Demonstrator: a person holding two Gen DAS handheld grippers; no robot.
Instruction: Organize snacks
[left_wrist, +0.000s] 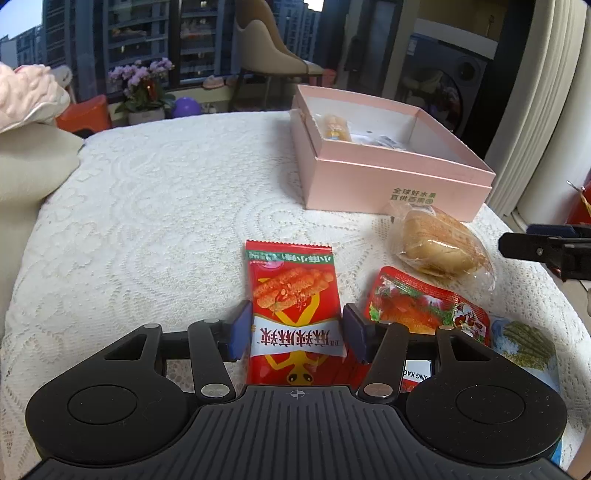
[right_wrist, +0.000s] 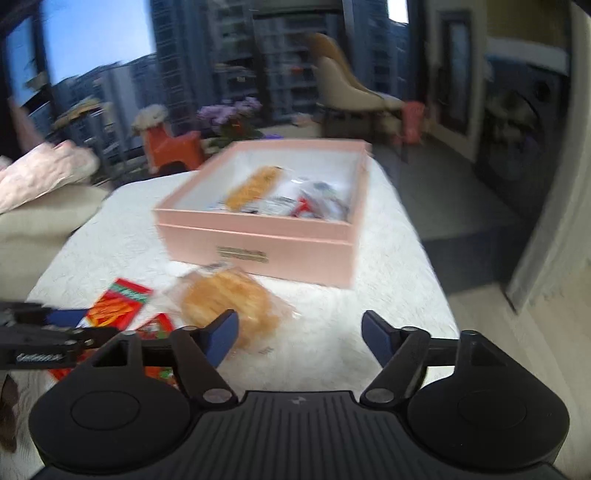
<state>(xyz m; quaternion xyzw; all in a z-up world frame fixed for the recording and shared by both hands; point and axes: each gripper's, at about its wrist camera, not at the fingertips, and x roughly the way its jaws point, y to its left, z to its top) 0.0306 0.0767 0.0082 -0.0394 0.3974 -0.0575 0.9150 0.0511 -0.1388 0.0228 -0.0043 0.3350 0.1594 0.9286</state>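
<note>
- The left gripper (left_wrist: 293, 330) is straddling the red snack packet (left_wrist: 295, 314), jaws parted just wider than the packet, pads not clearly pressing; the slick film risks sliding out if they close off-centre.
- Just right of its fingers, a second red packet (left_wrist: 424, 308) is lying close enough to get snagged.
- The right gripper (right_wrist: 299, 332) is hanging wide and empty; the bagged bread (right_wrist: 229, 302) is sitting ahead-left, so closing here is catching nothing.
- Farthest ahead, the pink box (right_wrist: 258, 240) is sitting open, its wall liable to catch a low carry.

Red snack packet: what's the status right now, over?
Left gripper open, straddling red snack packet, not clamped. Right gripper open, empty. Pink box open beyond; bread bag lies before it.
</note>
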